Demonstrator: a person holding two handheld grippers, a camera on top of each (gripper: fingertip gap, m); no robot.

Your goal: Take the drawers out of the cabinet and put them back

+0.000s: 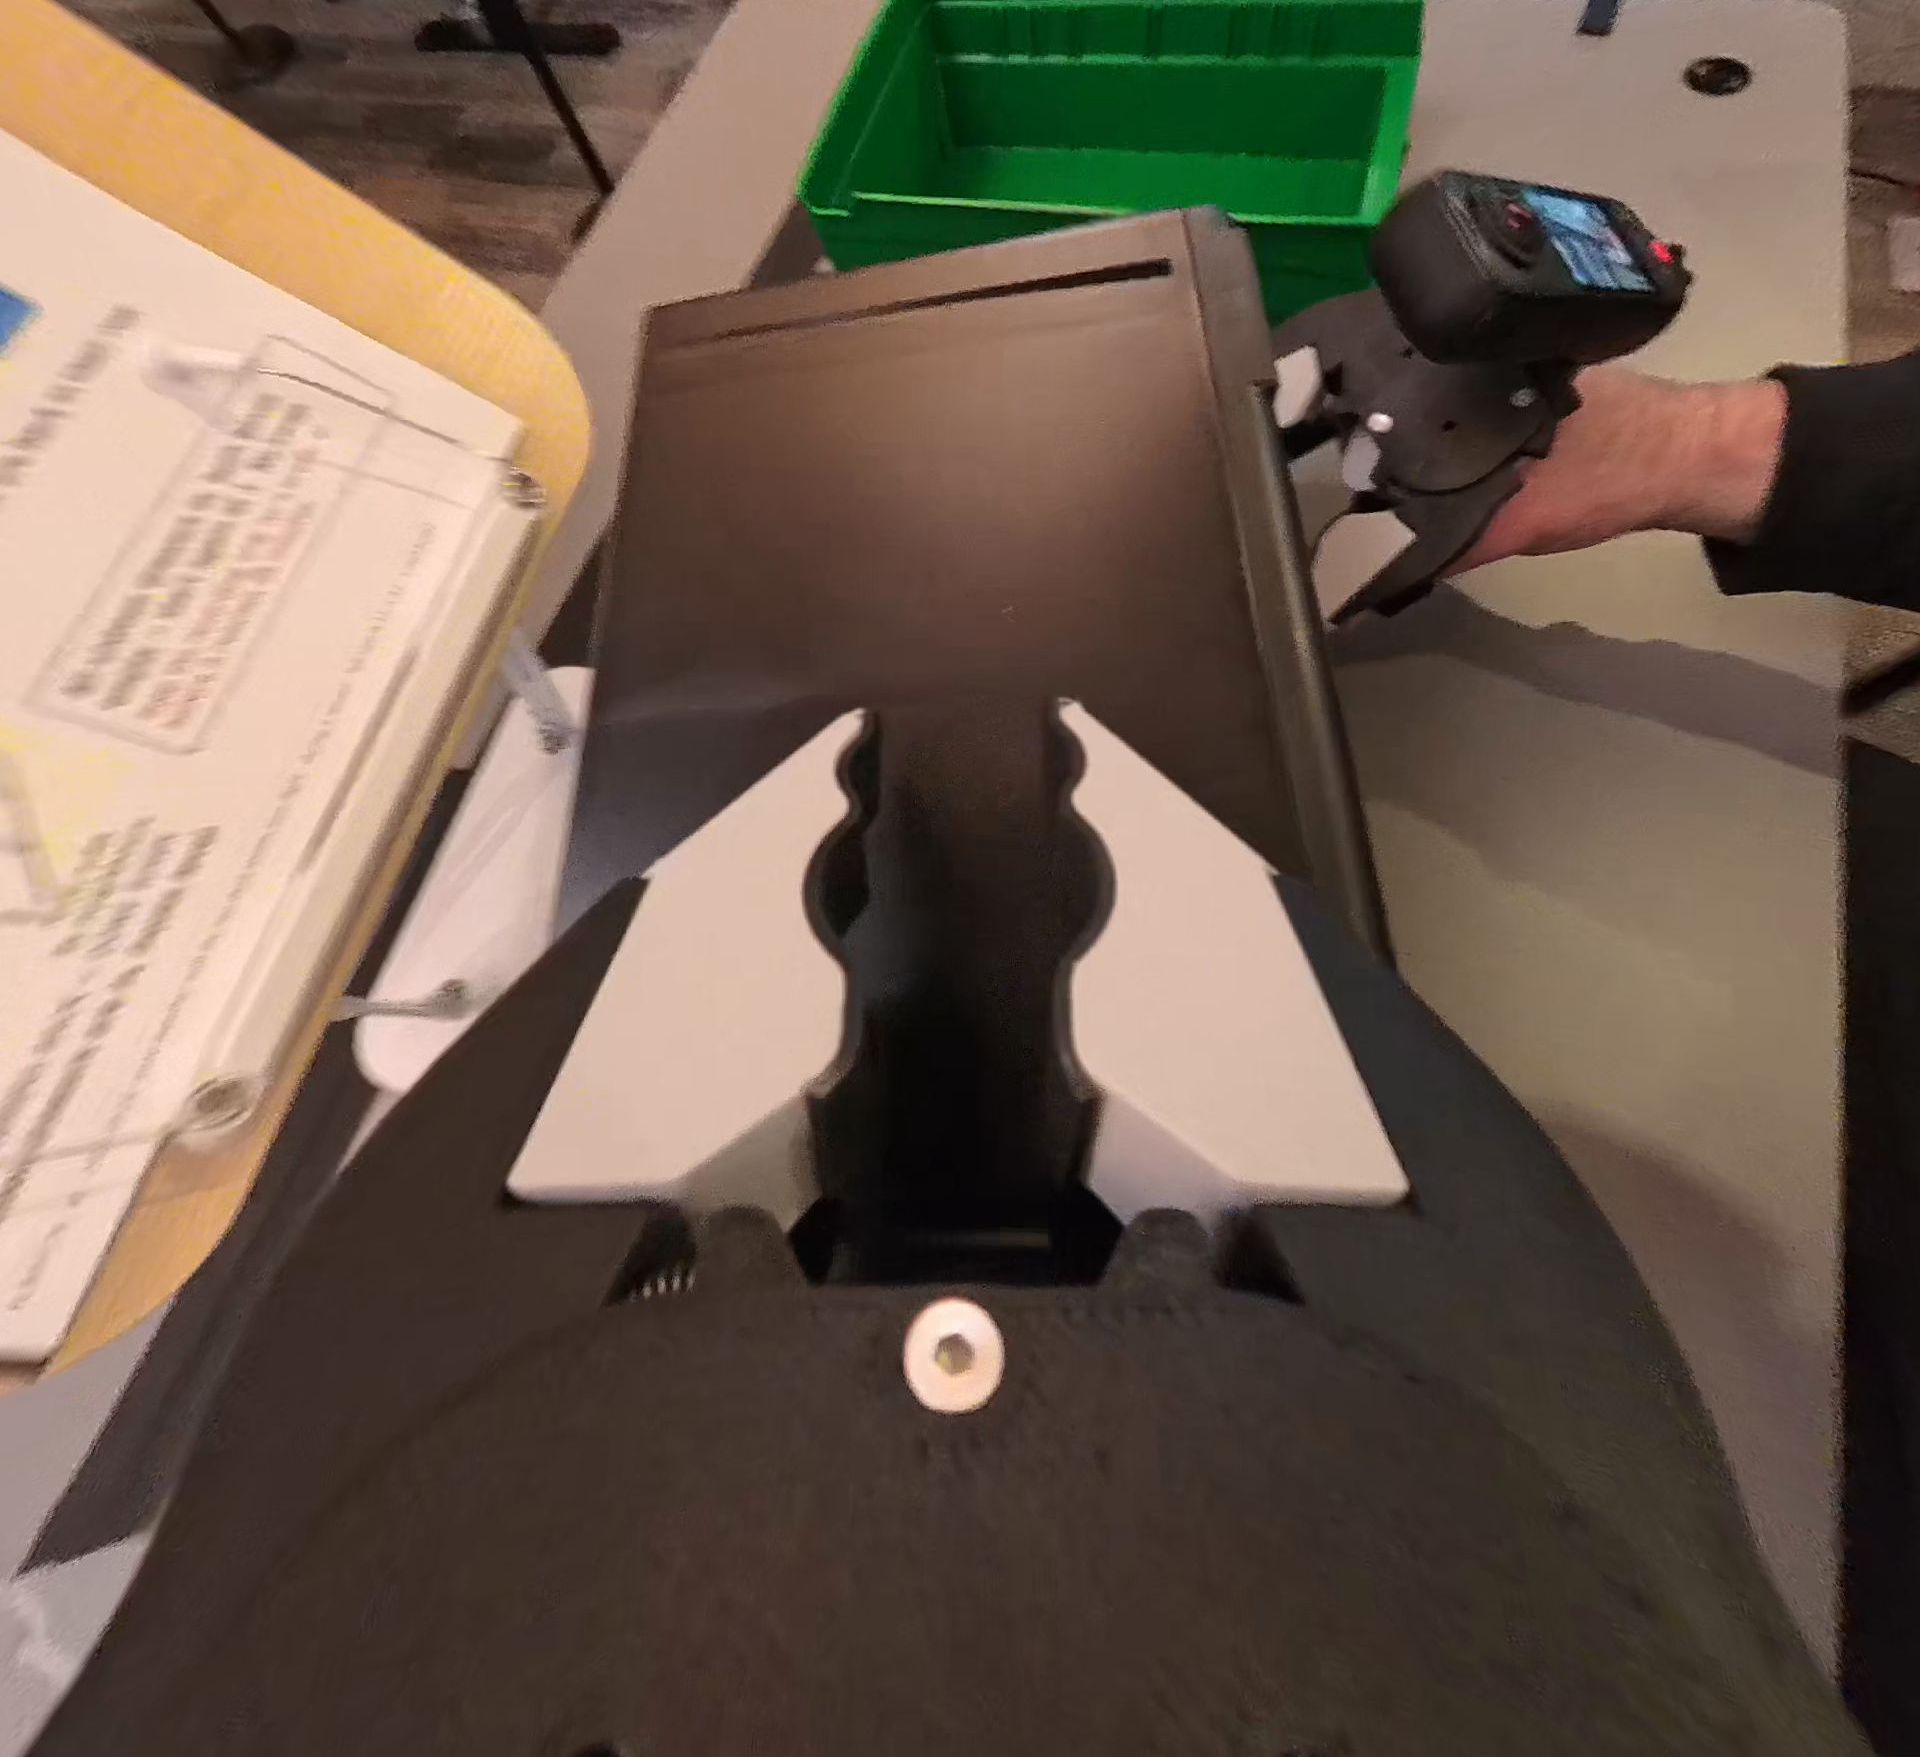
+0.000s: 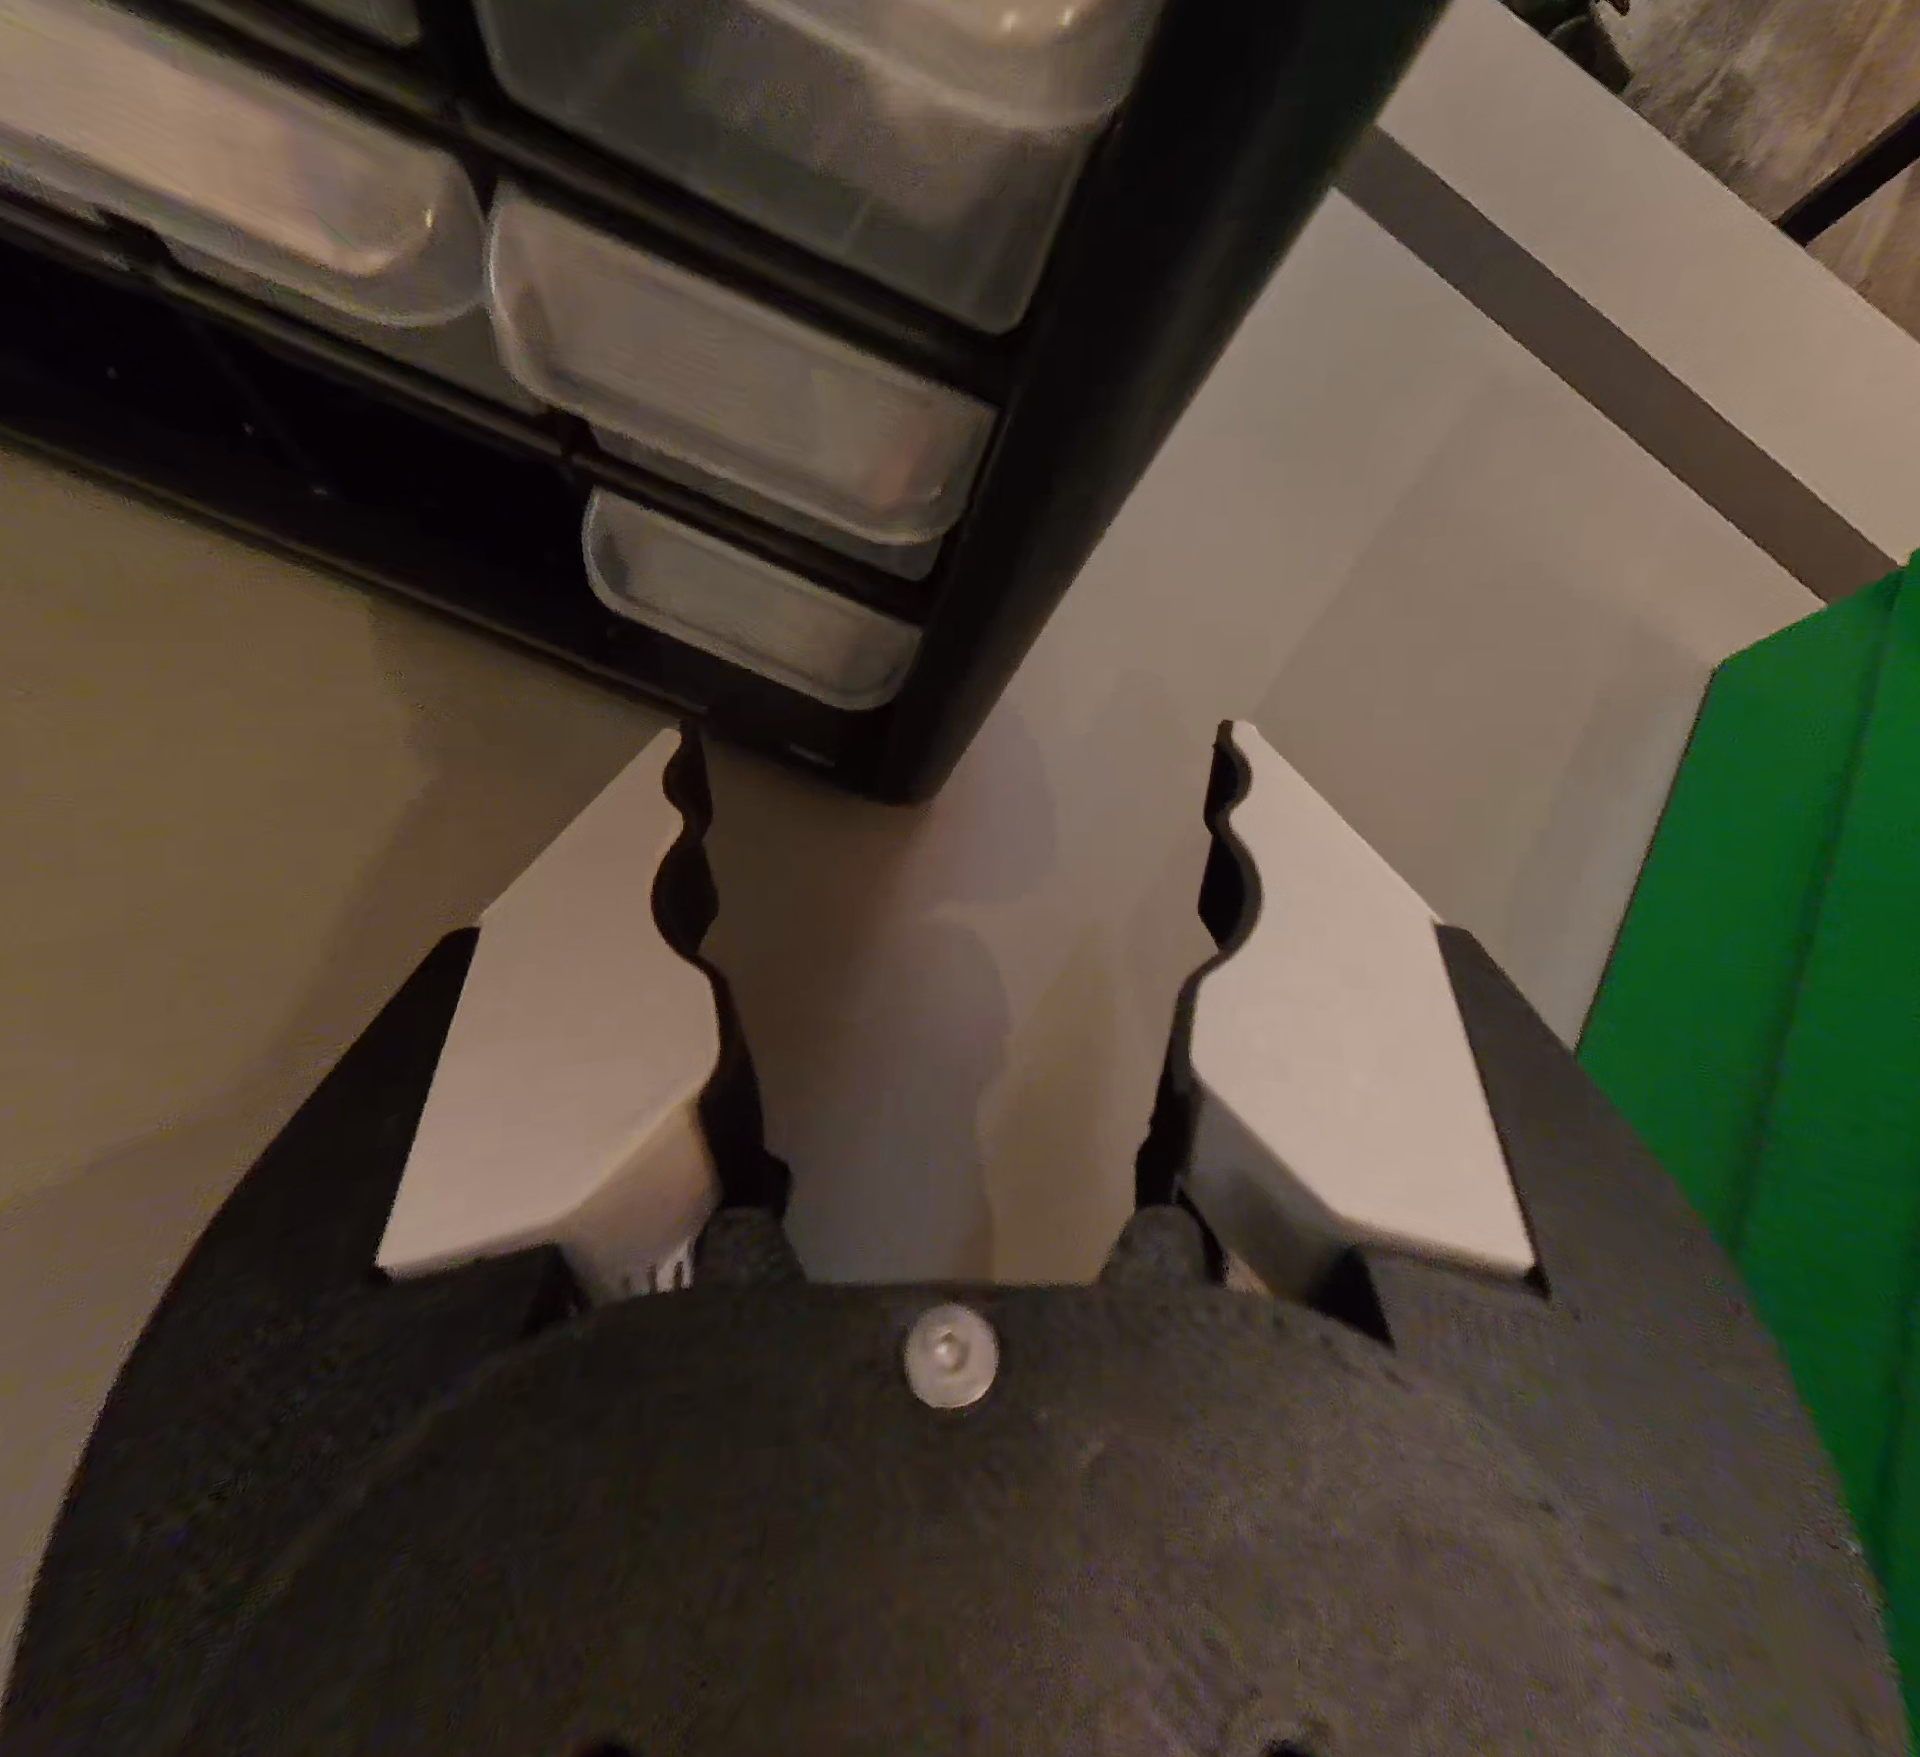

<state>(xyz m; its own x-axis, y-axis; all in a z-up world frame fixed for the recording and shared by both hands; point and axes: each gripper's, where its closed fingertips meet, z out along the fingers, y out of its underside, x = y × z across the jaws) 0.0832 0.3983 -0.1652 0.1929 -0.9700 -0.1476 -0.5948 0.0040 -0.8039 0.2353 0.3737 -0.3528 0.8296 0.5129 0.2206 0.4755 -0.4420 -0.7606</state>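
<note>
A black cabinet (image 1: 935, 481) stands on the grey table (image 1: 1558, 824), seen from above and behind. My left gripper (image 1: 961, 715) sits at its rear top edge, jaws a narrow gap apart; I cannot tell if they clamp anything. In the right wrist view the cabinet (image 2: 1122, 419) shows several clear drawers, among them a small bottom right drawer (image 2: 748, 606) and the one above it (image 2: 727, 388). The slot at the bottom left (image 2: 260, 460) looks dark and empty. My right gripper (image 2: 956, 731) is open and empty just before the cabinet's lower right corner. It also shows in the left wrist view (image 1: 1320, 481), held by a hand.
A green plastic bin (image 1: 1122, 107) stands on the table behind the cabinet and shows at the right of the right wrist view (image 2: 1766, 980). A printed sign in a clear stand (image 1: 208, 564) sits on a yellow-edged table at the left. Chair and table legs stand on the floor beyond.
</note>
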